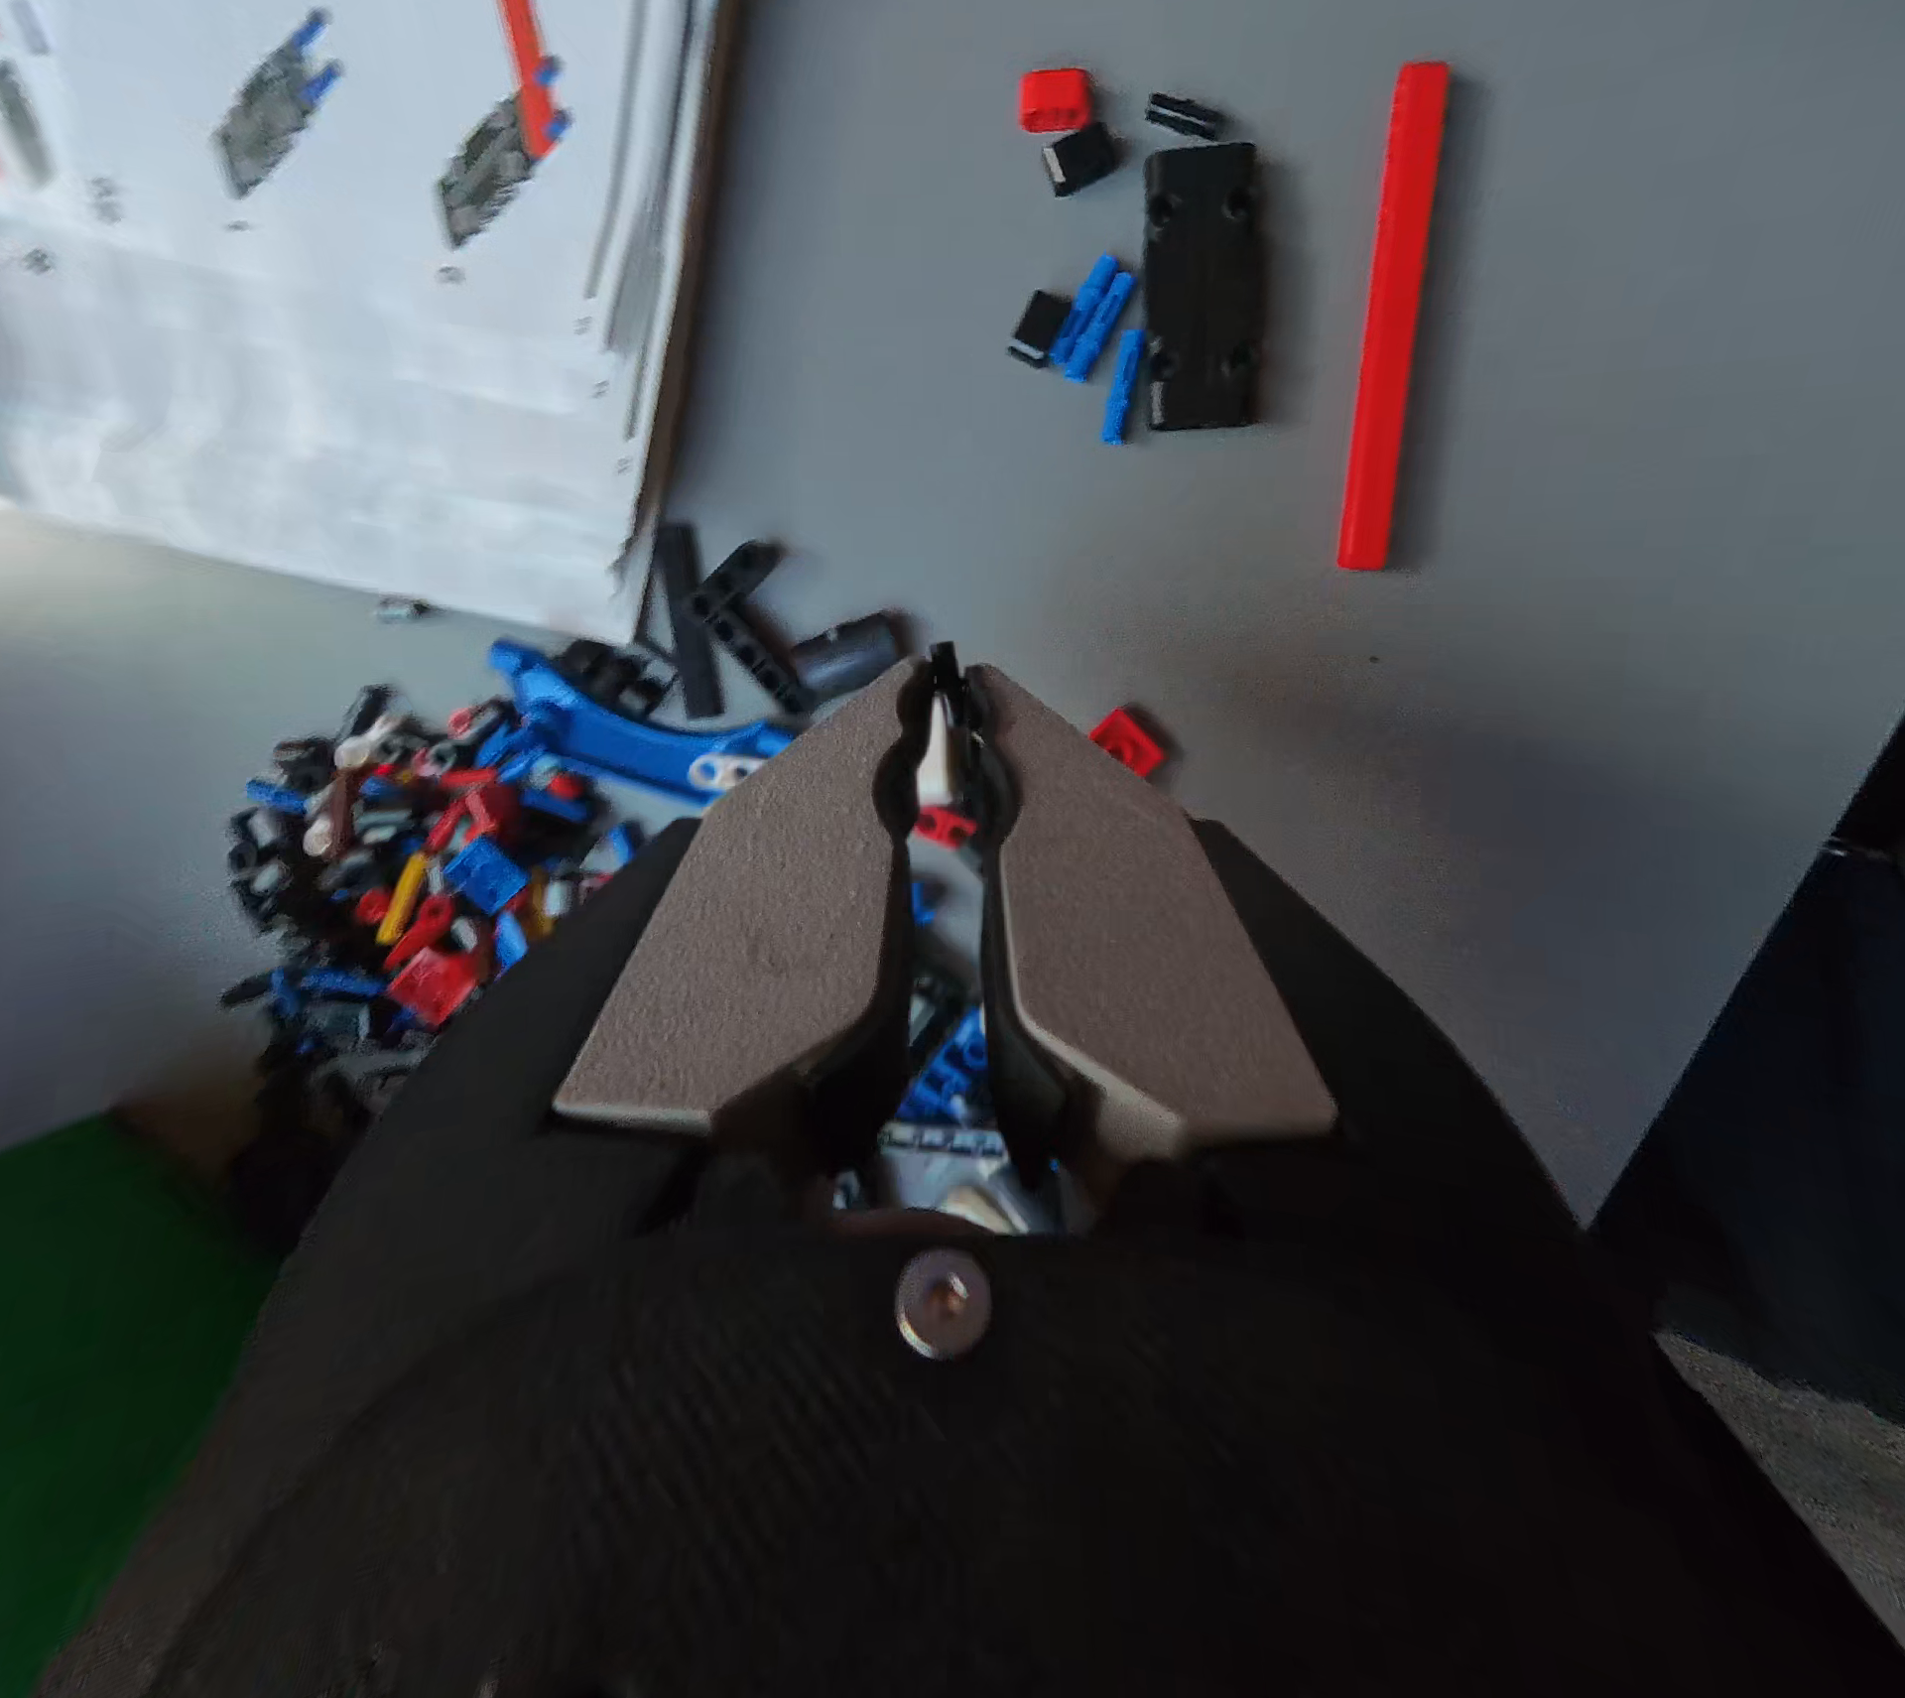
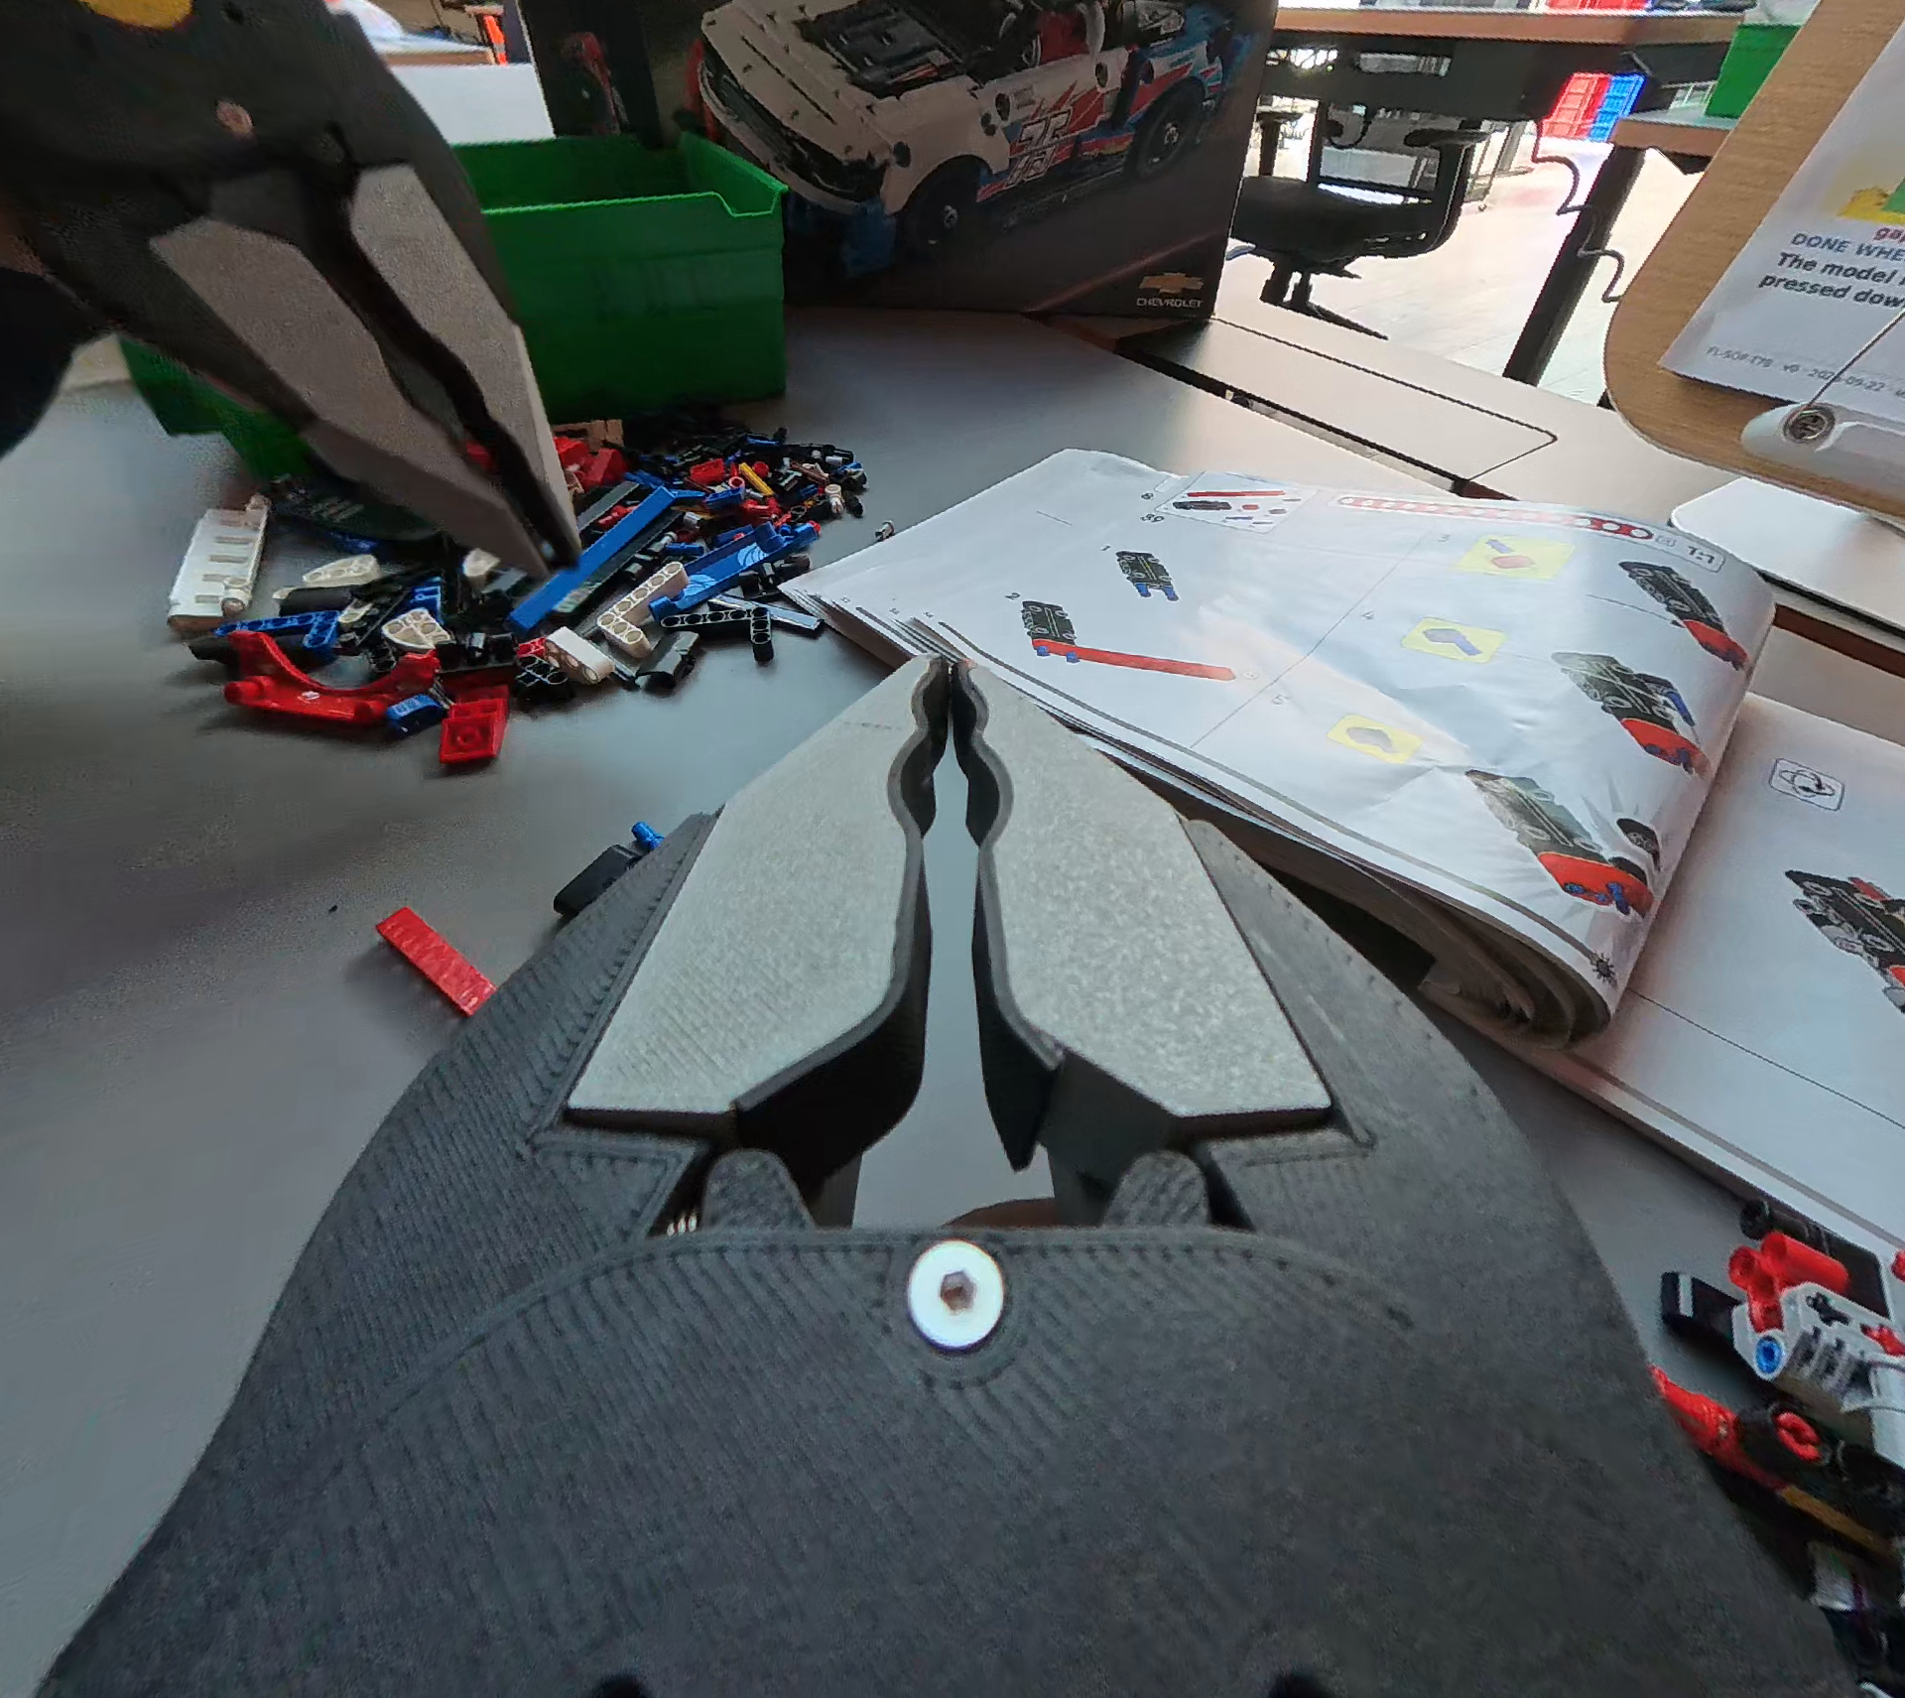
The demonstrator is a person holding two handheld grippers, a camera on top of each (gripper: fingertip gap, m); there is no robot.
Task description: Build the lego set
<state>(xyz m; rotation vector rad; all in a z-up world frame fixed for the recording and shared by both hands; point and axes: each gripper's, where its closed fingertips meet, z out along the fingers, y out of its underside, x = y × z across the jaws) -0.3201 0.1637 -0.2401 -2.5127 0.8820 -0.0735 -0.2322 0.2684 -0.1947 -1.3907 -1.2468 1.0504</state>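
Note:
My left gripper [image 1: 948,688] is shut on a small black pin [image 1: 941,661] that sticks out past its tips. It hovers at the edge of a pile of loose red, blue, black and white building pieces [image 1: 412,865]. In the right wrist view the left gripper [image 2: 552,554] hangs over the same pile [image 2: 536,607]. My right gripper [image 2: 950,671] is shut with nothing between its pads, above the grey table beside the open instruction booklet [image 2: 1340,669].
Laid out apart on the table are a long red beam [image 1: 1392,308], a black panel [image 1: 1201,288], blue pins [image 1: 1098,318] and small red and black pieces. A green bin [image 2: 639,257] and the set's box [image 2: 928,50] stand behind the pile. A part-built model [image 2: 1814,1339] lies at the right.

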